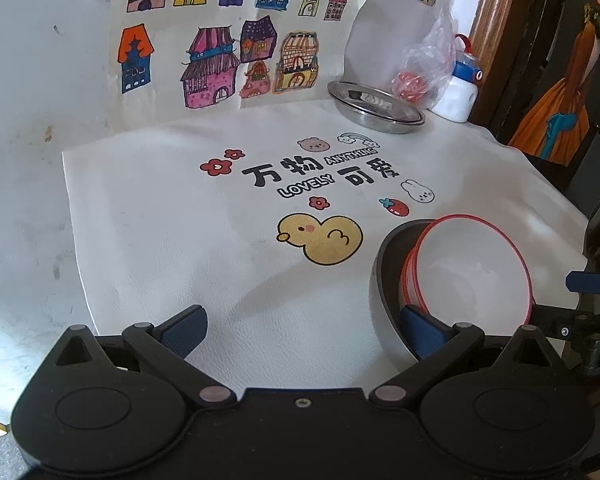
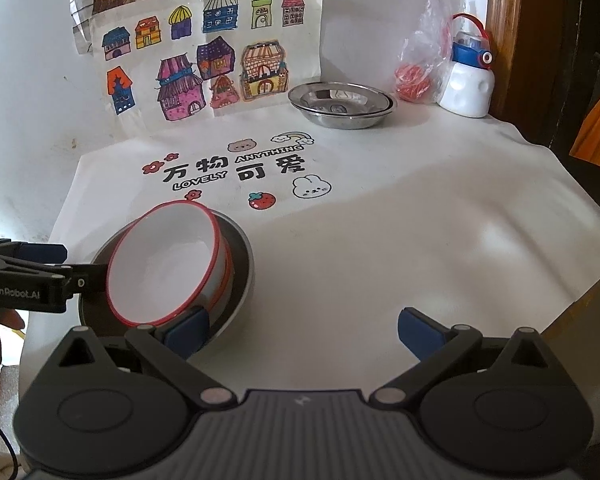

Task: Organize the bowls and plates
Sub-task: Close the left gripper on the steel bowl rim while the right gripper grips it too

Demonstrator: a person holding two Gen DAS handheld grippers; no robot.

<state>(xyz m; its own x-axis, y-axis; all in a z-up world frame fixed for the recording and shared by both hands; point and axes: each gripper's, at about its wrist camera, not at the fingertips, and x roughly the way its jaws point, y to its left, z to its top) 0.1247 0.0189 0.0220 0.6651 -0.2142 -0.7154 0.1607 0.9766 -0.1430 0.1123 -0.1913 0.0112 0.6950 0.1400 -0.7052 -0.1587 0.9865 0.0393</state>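
Two nested white bowls with red rims lean tilted inside a grey bowl on the printed cloth. My left gripper is open, and its right finger pad overlaps the grey bowl's near rim. In the right wrist view the same white bowls and grey bowl lie at the left. My right gripper is open, its left pad at the grey bowl's near edge. Stacked steel plates sit at the back. Each gripper shows in the other's view.
A white bottle with a blue lid and a plastic bag holding something red stand at the back right corner. Drawings of houses hang on the wall behind. The cloth drops off at the right, beside a wooden frame.
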